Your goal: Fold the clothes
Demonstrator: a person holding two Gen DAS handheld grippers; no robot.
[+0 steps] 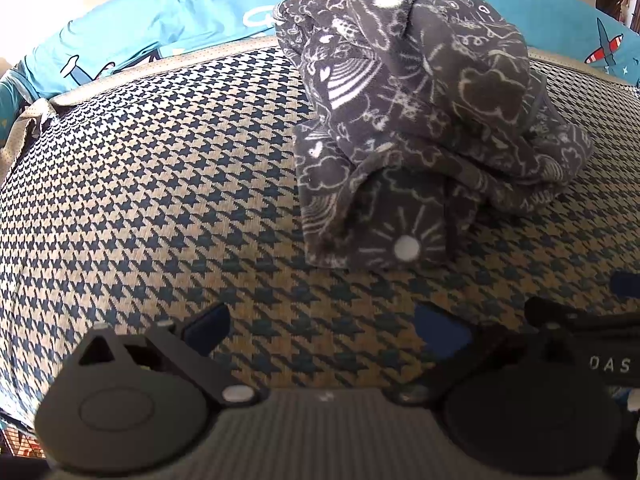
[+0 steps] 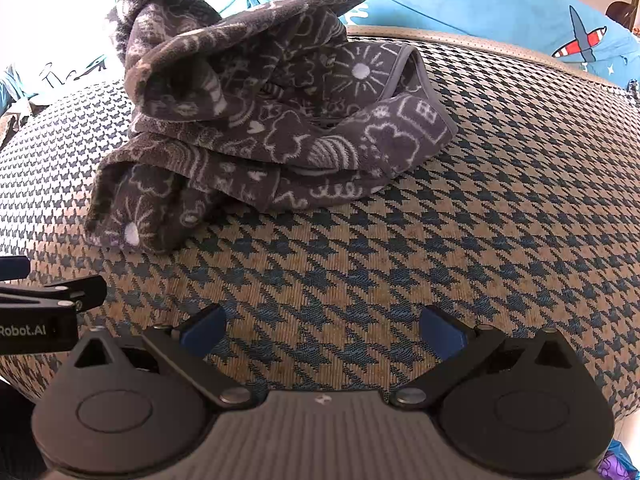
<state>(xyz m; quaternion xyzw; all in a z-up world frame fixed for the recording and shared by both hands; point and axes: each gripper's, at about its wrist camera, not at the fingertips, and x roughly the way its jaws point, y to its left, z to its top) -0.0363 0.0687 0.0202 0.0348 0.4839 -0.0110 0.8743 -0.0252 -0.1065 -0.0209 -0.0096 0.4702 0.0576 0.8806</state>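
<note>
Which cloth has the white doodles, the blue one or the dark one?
The dark grey garment, crumpled on the checked cushion. The blue sheet behind shows coloured planes.

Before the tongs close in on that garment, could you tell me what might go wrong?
1. The dark printed garment lies bunched in thick overlapping folds, so either open tongs may pinch several layers at once.
2. The left tongs and right tongs hover close together and could collide while reaching.
</note>
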